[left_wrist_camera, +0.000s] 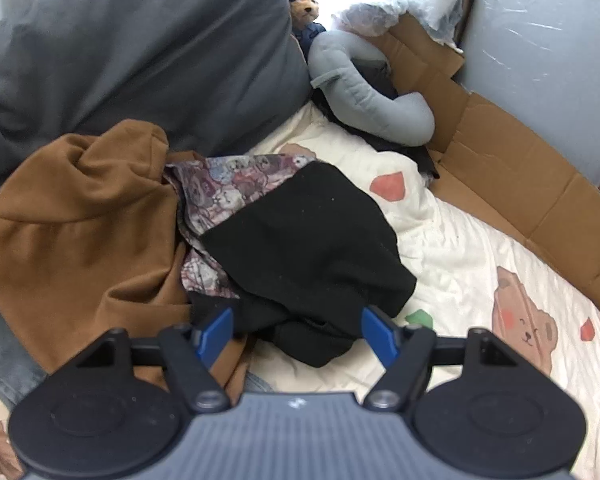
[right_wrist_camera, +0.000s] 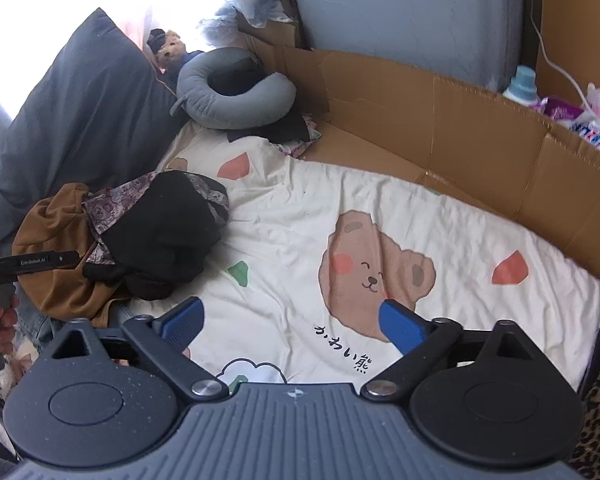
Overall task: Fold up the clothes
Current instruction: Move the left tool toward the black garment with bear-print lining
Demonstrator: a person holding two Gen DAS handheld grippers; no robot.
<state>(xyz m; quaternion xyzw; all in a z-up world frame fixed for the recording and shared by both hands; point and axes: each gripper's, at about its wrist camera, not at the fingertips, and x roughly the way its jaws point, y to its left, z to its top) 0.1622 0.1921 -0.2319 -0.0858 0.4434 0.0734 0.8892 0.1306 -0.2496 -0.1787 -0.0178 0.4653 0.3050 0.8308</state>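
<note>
A black garment (left_wrist_camera: 300, 240) is seen crumpled on the bed cover (left_wrist_camera: 480, 248), on top of a patterned cloth (left_wrist_camera: 220, 188) and beside a brown garment (left_wrist_camera: 84, 232). Its long axis runs from the grey pillow (left_wrist_camera: 132, 48) toward the camera, with the narrower bunched end nearest. The left gripper (left_wrist_camera: 298, 330) is held wide open just over this end, nothing gripped. The right gripper (right_wrist_camera: 290, 322) is also spread wide, empty, above the printed bear (right_wrist_camera: 372, 268).
</note>
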